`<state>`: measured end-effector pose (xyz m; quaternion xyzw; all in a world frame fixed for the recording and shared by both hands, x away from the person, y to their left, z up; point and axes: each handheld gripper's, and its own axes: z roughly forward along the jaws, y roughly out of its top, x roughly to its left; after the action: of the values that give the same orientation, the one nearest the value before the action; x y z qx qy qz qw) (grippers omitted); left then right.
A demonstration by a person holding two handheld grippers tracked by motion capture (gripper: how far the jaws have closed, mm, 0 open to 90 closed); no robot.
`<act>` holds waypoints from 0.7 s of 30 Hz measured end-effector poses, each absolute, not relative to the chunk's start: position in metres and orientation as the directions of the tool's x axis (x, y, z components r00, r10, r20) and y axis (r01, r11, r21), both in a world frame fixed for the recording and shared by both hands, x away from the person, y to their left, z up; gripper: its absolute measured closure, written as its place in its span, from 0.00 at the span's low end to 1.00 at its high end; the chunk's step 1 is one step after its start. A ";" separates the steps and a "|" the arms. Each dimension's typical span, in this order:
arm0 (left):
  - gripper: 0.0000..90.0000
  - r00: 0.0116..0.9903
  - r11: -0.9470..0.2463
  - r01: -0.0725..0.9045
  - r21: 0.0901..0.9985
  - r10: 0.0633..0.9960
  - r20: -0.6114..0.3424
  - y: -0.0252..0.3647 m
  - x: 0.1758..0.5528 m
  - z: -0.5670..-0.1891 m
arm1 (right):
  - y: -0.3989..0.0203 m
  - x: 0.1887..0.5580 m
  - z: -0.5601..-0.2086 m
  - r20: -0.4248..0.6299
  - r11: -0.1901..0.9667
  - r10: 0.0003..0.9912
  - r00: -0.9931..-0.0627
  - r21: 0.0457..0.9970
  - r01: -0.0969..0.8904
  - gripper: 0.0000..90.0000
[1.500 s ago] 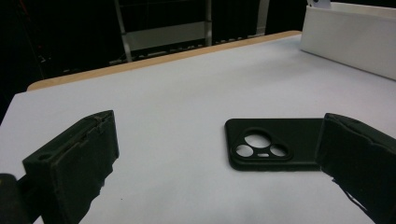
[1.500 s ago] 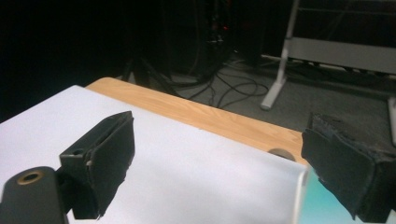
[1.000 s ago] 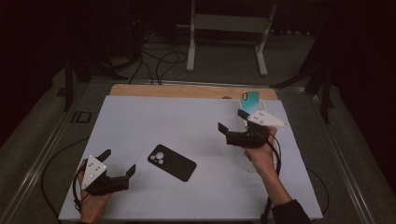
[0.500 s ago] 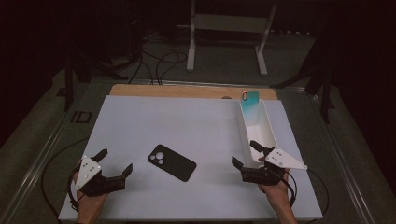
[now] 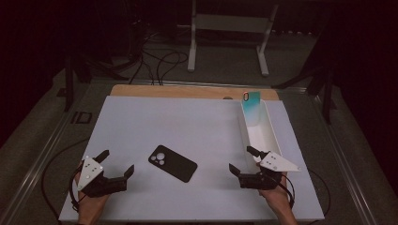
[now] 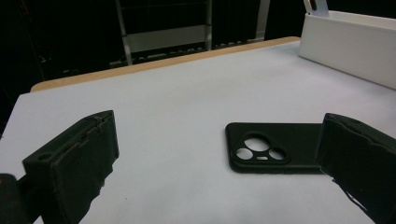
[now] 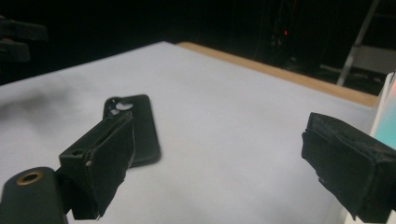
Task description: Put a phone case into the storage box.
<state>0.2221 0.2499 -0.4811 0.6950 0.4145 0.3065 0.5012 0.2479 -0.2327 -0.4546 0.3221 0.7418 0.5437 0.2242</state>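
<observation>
A black phone case (image 5: 172,163) lies camera-side up on the white table mat (image 5: 187,122), near the front middle. My left gripper (image 5: 117,161) rests open at the front left, and the case (image 6: 275,148) lies just ahead of its right jaw. My right gripper (image 5: 241,159) is open at the front right beside the near end of a long white tray (image 5: 265,136), with the case (image 7: 137,126) off to its left. A teal phone case (image 5: 252,103) stands upright at the tray's far end. Neither gripper holds anything.
The tray's white wall (image 6: 350,42) rises at the mat's right side. A wooden table edge (image 5: 187,91) runs along the back. Beyond it stand a metal frame (image 5: 227,28) and floor cables (image 5: 159,65).
My right gripper drew back from the tray's far end to the front right of the mat, leaving the teal case standing in the tray. The left gripper shifted slightly.
</observation>
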 end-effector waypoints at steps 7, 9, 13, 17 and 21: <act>0.00 0.470 -0.165 0.275 0.947 0.883 0.017 0.249 0.223 -0.482 | -0.209 0.259 -0.446 0.020 0.284 0.694 -0.720 0.912 0.298 0.09; 0.00 0.468 -0.164 0.278 0.947 0.884 0.016 0.249 0.223 -0.482 | -0.202 0.264 -0.444 0.017 0.317 0.680 -0.733 0.895 0.315 0.09; 0.00 0.467 -0.161 0.281 0.946 0.884 0.012 0.249 0.223 -0.483 | -0.188 0.272 -0.440 0.022 0.353 0.656 -0.754 0.875 0.332 0.09; 0.00 0.469 -0.165 0.286 0.944 0.883 0.012 0.249 0.224 -0.483 | -0.178 0.278 -0.437 0.022 0.383 0.648 -0.761 0.854 0.350 0.09; 0.00 0.467 -0.163 0.288 0.944 0.884 0.010 0.249 0.224 -0.483 | -0.161 0.288 -0.438 0.023 0.434 0.629 -0.777 0.819 0.375 0.09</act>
<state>0.2238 0.2493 -0.4832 0.7001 0.4184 0.3022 0.4935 0.2884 -0.1613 -0.4382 0.3009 0.8342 0.4389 0.1448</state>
